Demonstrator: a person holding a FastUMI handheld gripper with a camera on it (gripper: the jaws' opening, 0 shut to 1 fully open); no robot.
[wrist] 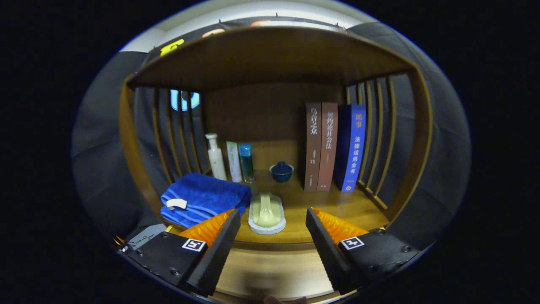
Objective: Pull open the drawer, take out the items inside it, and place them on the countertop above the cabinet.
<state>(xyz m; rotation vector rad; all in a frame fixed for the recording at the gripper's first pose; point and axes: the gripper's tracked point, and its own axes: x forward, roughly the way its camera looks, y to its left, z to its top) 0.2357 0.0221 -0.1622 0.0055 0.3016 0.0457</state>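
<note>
Countertop (329, 211) ahead, hand-held gripper (273, 219) fingers apart

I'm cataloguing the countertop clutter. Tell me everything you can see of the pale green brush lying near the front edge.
The brush is pale green, a glossy plastic-looking top with a raised lengthwise handle over a whitish base pad. It lies flat on the wooden countertop, just ahead of the open tool, beside the folded blue towel; whether they touch is unclear.

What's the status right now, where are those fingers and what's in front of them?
Gripper open, fingers apart, holding nothing. Scrub brush on countertop just ahead, between them. Blue towel beside it. Drawer front below, looks closed.
</note>
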